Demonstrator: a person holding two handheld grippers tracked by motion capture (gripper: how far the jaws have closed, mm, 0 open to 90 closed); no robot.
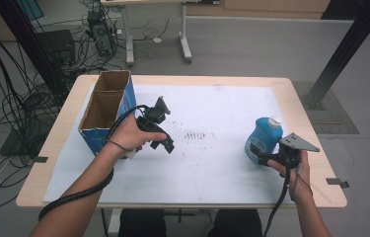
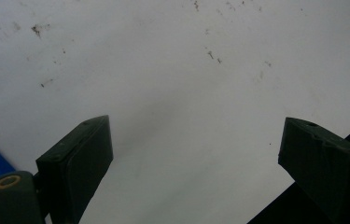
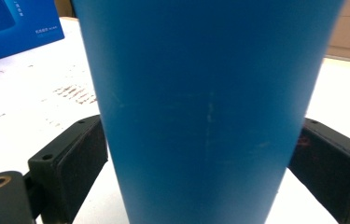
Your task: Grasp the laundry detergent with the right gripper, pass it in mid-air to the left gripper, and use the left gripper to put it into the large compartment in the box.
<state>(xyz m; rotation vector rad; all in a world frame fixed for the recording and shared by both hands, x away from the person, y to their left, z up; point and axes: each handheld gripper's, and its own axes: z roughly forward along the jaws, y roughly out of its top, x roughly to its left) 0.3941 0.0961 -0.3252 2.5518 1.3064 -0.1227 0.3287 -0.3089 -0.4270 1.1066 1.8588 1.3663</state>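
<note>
My right tongs (image 1: 263,157) clamp the tall blue plastic bottle (image 3: 205,107), its top cut off in their view; my left tongs (image 2: 196,154) gape wide above white paper (image 2: 172,70).

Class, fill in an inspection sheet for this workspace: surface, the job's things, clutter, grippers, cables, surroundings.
Surface: white sheet on wooden table, scuffed with dark marks.
Job's things: blue bottle, white cap, upright at the right.
Clutter: open cardboard box at the left.
Grippers: right gripper closed on the bottle; left gripper open, holding nothing.
Cables: one trails from each gripper; bundle on the floor at left.
Surroundings: grey floor, second table, black frame posts.
</note>
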